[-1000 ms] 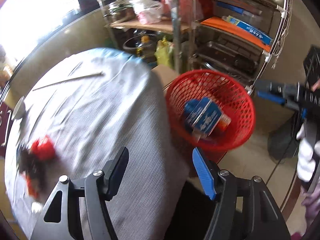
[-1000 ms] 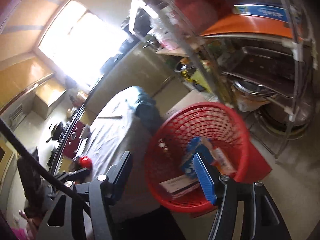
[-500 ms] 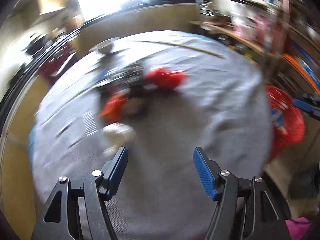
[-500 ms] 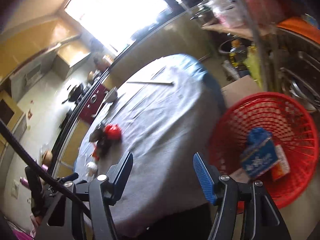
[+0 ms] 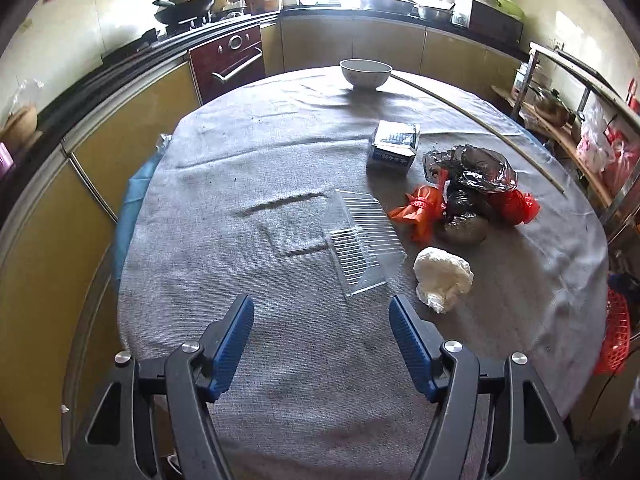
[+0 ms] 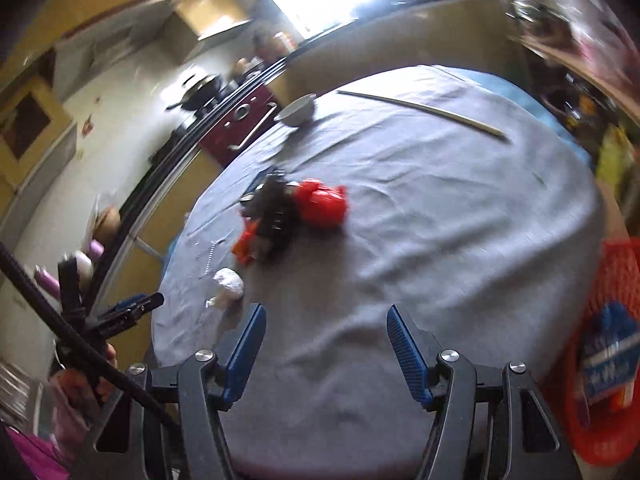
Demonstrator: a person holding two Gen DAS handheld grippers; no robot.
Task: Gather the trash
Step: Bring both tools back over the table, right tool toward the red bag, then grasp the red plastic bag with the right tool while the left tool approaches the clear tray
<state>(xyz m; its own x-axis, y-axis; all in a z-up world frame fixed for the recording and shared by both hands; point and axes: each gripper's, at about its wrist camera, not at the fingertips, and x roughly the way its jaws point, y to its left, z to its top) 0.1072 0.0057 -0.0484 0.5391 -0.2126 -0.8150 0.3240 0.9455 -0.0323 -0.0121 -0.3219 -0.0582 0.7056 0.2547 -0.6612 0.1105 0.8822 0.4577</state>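
Note:
Trash lies on the grey-clothed round table [image 5: 240, 240]: a clear ridged plastic tray [image 5: 362, 242], a crumpled white tissue [image 5: 442, 278], an orange bag [image 5: 420, 210], a dark plastic bag bundle [image 5: 468, 184], a red bag [image 5: 514, 206] and a blue-white carton [image 5: 394, 144]. My left gripper [image 5: 322, 334] is open and empty, just short of the tray. My right gripper [image 6: 322, 344] is open and empty over the table's near edge; the red and dark bags [image 6: 300, 208] and the tissue [image 6: 229, 282] lie beyond it. The red basket [image 6: 612, 360] holds a blue carton [image 6: 612, 356].
A white bowl [image 5: 365, 73] and a long thin stick [image 5: 480, 124] lie at the table's far side. The basket's rim [image 5: 616, 332] shows at the table's right edge. Kitchen counters, an oven [image 5: 228, 60] and a metal shelf rack [image 5: 580, 100] surround the table.
Both grippers have swung left, away from the red basket and toward the table. The left view now faces the trash pile; the basket has slid to the right edge in both views.

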